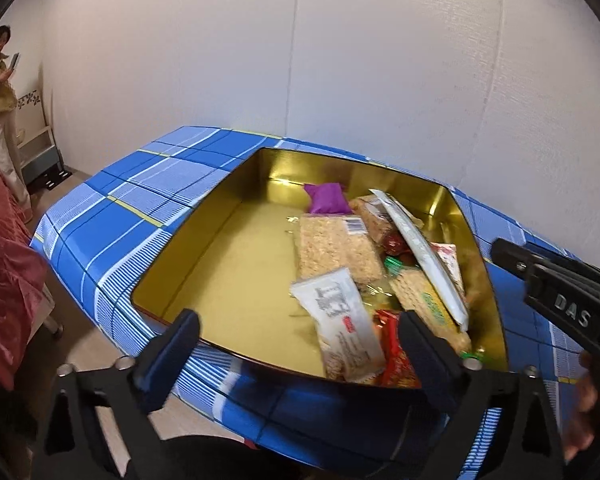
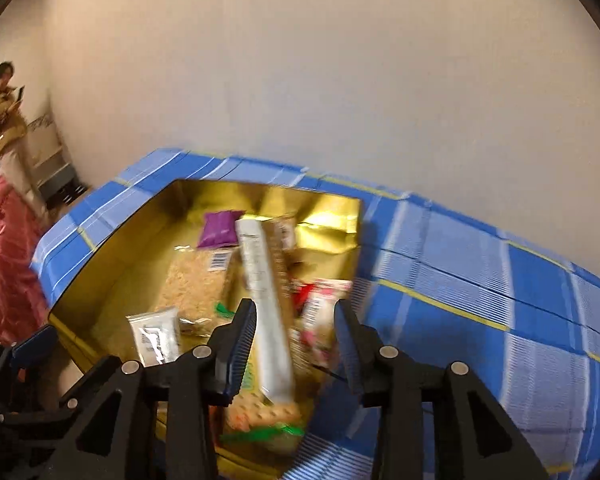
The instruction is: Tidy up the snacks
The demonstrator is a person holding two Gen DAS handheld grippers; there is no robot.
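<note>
Here, nearest the lenses, the left gripper [image 1: 296, 344] stands with its jaws spread wide over the near rim of the gold-lined rectangular metal tin [image 1: 204, 216] and grips nothing, a white printed snack packet [image 1: 340, 320] lying loose between and beyond its fingers. The right gripper [image 2: 296, 340] hangs partly open above the tin's right half; a long white flat wrapper [image 2: 260, 280] slants up between its fingers, but the blur leaves it unclear whether the pads touch it, and they do not look pressed on it. By the look of it the sorting is well along: every snack in view already sits inside the tin, none on the blue checked cloth [image 1: 112, 216] covering the tabletop, so what remains seems to be tidying the pile. The contents crowd the right side: a red wrapped sweet pack [image 1: 392, 356], a cracker pack with green print [image 1: 424, 300], a large clear-wrapped puffed rice slab [image 1: 336, 244], and farther back a small purple pouch [image 1: 326, 198] against the rear wall. The tin's left half is bare gold floor. Beyond, a person [image 2: 4, 136] stands by the pale wall.
</note>
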